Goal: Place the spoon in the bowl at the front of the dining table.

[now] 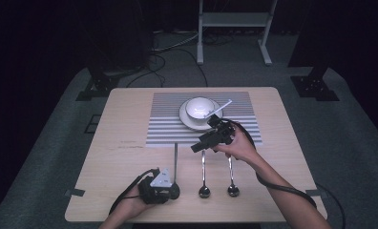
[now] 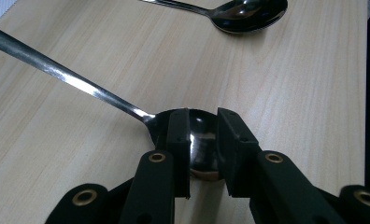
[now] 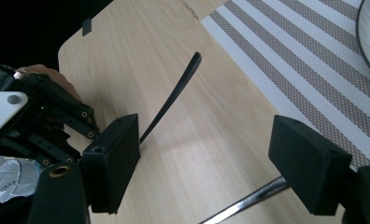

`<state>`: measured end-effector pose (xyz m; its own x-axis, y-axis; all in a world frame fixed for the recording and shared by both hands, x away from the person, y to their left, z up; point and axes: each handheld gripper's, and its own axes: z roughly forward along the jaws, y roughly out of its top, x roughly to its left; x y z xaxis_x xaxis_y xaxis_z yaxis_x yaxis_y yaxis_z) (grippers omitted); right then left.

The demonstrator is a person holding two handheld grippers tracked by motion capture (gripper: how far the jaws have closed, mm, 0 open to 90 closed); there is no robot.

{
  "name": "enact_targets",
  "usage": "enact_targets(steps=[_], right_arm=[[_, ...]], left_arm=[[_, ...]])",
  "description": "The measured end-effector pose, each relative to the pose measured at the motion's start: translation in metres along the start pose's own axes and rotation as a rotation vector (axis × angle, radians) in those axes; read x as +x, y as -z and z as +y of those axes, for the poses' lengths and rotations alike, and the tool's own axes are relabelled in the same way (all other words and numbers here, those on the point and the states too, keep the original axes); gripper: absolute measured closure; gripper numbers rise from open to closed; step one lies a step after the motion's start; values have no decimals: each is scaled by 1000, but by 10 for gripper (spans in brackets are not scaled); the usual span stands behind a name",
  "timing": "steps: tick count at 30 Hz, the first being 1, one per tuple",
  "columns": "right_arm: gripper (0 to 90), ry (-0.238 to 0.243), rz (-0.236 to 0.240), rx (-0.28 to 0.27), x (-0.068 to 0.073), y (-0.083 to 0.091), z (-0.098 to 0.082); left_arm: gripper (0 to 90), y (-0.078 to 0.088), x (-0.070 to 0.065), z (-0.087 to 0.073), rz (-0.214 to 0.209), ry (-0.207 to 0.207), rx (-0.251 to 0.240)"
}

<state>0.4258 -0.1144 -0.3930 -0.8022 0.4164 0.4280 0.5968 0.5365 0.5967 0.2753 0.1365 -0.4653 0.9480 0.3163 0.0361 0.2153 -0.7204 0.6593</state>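
With the left gripper (image 2: 204,154) clamped across the leftmost spoon's (image 2: 199,140) bowl on the surface (image 2: 290,93) and the right gripper (image 3: 206,158) wide open, empty, the smooth bowl might slip if lifted

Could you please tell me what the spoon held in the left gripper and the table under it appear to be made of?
The spoon looks like polished metal, probably stainless steel: its bowl and handle mirror the light and the left gripper clamped on the bowl. The table shows pale wood grain with a matte finish; whether it is solid wood or laminate cannot be told.
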Motion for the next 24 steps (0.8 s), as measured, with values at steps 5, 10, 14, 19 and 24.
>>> enact_targets(steps=[5, 10, 14, 19, 24], right_arm=[[235, 7, -1, 14, 1, -6, 7], [235, 15, 3, 15, 2, -7, 10], [235, 20, 10, 26, 4, -13, 13], [235, 27, 11, 47, 6, -22, 17], [235, 25, 15, 59, 8, -27, 21]], left_arm=[[750, 0, 0, 0, 0, 1, -2], [751, 0, 0, 0, -2, 3, -2], [750, 0, 0, 0, 1, 4, -3], [751, 0, 0, -1, 1, 3, -4], [750, 0, 0, -1, 4, 3, -4]])
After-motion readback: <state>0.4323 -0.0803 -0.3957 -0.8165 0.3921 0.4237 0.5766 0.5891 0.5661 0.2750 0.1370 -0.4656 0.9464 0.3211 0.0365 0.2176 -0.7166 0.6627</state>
